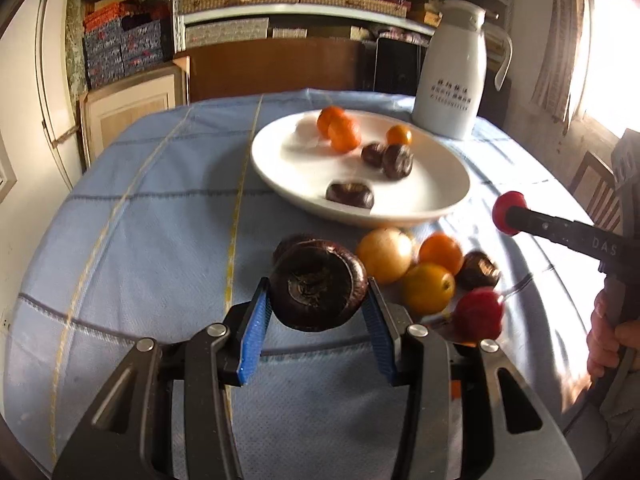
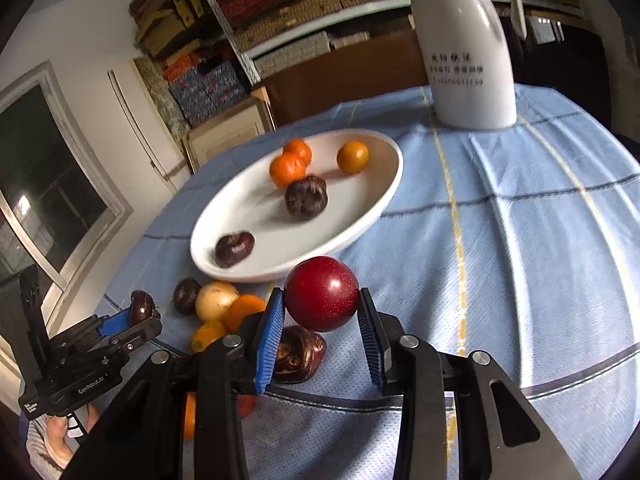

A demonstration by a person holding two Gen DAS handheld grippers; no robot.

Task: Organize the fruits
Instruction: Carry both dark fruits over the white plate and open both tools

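My left gripper (image 1: 318, 300) is shut on a dark purple-brown water chestnut (image 1: 318, 284) held above the blue cloth, short of the white plate (image 1: 288, 168). My right gripper (image 2: 321, 306) is shut on a shiny red fruit (image 2: 321, 294), held near the plate's (image 2: 360, 216) front rim. The plate holds a few orange fruits (image 1: 342, 134) and dark chestnuts (image 1: 396, 160). A loose pile of orange and yellow fruits (image 1: 426, 288) and dark chestnuts (image 1: 478, 270) lies on the cloth in front of the plate. The left gripper also shows in the right wrist view (image 2: 140, 312).
A tall white thermos jug (image 1: 452, 76) stands on the table behind the plate, close to its far right rim. The round table is covered by a blue checked cloth (image 1: 140, 240). Shelves of boxes and a cabinet stand behind. A chair (image 1: 596, 192) is at the right.
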